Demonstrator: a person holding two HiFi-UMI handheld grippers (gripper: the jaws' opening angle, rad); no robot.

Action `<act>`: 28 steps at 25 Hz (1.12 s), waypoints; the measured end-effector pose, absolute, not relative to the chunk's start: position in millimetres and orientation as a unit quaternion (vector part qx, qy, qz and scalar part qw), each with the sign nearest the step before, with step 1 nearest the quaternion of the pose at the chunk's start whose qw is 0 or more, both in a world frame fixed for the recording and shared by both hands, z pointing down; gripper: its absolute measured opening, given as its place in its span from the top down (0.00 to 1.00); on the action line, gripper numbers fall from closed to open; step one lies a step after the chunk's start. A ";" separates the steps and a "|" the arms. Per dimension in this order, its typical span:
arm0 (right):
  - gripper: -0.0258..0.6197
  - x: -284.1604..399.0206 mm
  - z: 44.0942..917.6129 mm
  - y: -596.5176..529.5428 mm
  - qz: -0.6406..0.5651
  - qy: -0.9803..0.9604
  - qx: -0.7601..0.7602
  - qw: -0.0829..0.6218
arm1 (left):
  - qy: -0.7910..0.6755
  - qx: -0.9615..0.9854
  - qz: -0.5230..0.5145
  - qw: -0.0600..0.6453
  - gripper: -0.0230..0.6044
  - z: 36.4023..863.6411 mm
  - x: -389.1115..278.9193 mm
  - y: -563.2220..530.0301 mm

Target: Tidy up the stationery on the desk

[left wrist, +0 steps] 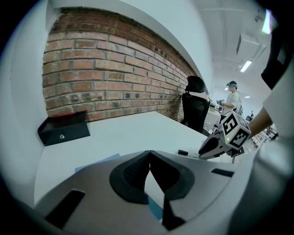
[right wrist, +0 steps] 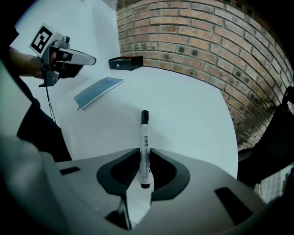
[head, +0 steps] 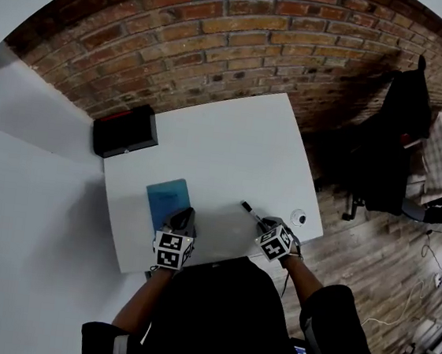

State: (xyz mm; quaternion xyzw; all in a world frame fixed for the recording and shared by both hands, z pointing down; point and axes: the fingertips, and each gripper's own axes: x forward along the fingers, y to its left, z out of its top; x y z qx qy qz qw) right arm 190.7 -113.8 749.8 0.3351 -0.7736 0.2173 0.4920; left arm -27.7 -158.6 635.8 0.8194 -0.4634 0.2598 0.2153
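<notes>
Two loose items of stationery lay out on the white tabletop (head: 224,153), so the tidying looked barely begun. A marker (right wrist: 144,137) rested near the front right edge and a notebook (head: 167,196) near the front left. Neither was stowed or stacked. A black box (head: 125,131) sat at the far left corner against the brick wall (head: 222,29). It seemed the likely home for the things, though its inside could not be seen.

The right claw (right wrist: 144,158) pointed steeply down over the marker's near end. Its jaws stood partly apart with the barrel between them. The tips sat against both sides with no gap showing, so a grip appeared to be on. The marker seemed not yet lifted off the surface. The left claw (left wrist: 149,153) had its jaws together on nothing and hovered at the notebook's near edge.

The marker was a slim white cylinder with a black cap and dark print along the barrel. It looked like smooth plastic, apt to roll. The notebook was thin, flat and rectangular with a plain blue cover. The box was a hard-edged oblong with a red strip along its top and a small pale dot on its front. The tabletop looked smooth and matte with rounded corners. The claw pads were dark and finely ribbed, probably rubbery.
</notes>
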 end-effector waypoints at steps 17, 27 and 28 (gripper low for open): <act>0.85 111.5 714.3 -144.6 0.294 -0.780 0.389 0.393 | -0.470 0.821 0.256 0.198 0.94 627.8 -84.3 -165.4; 0.85 57.1 705.1 -157.3 0.352 -0.769 0.406 0.346 | -0.467 0.823 0.256 0.199 0.94 629.1 -113.2 -167.9; 0.85 53.0 704.6 -157.2 0.359 -0.767 0.407 0.343 | -0.467 0.823 0.256 0.199 0.94 629.3 -115.4 -167.8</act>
